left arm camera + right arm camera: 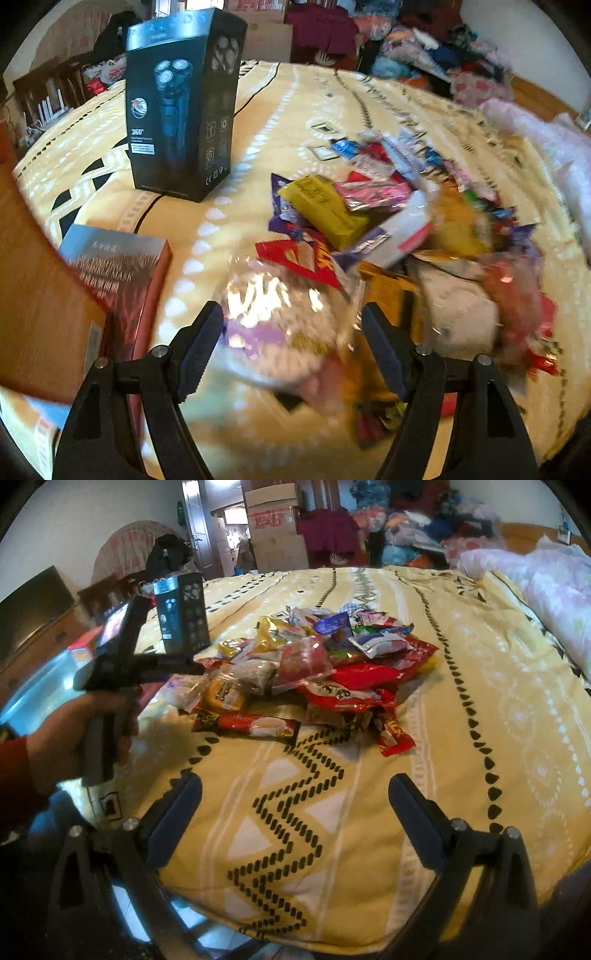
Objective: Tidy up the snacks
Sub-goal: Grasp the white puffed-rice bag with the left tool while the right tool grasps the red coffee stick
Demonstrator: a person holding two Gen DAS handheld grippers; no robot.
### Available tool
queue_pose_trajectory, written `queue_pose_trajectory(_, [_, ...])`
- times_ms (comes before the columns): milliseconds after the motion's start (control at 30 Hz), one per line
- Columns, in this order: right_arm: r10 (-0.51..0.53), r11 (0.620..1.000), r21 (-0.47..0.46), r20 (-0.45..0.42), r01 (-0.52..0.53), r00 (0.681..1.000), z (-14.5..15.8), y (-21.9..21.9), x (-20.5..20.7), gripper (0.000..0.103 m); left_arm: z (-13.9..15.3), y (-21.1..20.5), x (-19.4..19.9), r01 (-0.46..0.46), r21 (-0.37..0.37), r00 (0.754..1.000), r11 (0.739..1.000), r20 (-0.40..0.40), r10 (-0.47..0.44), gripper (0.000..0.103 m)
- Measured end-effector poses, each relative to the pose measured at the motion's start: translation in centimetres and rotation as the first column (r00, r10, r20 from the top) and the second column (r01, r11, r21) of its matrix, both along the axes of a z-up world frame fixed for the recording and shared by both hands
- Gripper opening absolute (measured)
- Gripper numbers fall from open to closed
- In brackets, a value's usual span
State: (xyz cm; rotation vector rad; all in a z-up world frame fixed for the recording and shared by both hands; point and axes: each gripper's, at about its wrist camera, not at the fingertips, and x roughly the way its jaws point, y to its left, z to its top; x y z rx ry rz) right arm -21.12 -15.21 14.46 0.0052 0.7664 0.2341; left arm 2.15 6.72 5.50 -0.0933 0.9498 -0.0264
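At the centre of the right wrist view, a heap of snack packets (314,672) lies on a yellow patterned bedspread (461,686), with a red coffee-mix sachet (255,725) at its near edge. Lower in that frame, the right gripper (295,805) has its jaws spread wide over bare bedspread, nothing between them and the heap well beyond the fingertips. At the left edge, a hand (74,734) with a red sleeve holds the left gripper (177,668), which points at the heap's left side. In the blurred left wrist view, that gripper's jaws stand apart in the lower middle of the frame, with a clear plastic packet (284,314) between them; whether the pads touch it cannot be told. A black shaver box (181,107) stands upright at upper left, and a red flat box (122,280) lies at left.
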Motion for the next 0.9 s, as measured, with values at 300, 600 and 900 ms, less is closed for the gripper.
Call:
queue_pose_trajectory(300, [0.000,1.000,0.028,-0.028,0.001,1.000,-1.6,-1.5,0.7,0.101,-1.4,-0.4,0.7,0.003,0.091,0.998,0.996,-0.057,0.002,0.089])
queue_pose_trajectory(600, [0.032,0.999,0.008,-0.001,-0.032,0.999,-0.8,-0.8,0.6,0.102,-0.8,-0.9,0.4,-0.015,0.147,1.000,0.989,-0.006,0.016,0.090])
queue_pose_trajectory(900, [0.049,0.999,0.018,-0.023,-0.048,0.999,-1.1,-0.3,0.5,0.101,-2.4,-0.4,1.5,0.015,0.097,0.999,0.995,-0.043,-0.011,0.078])
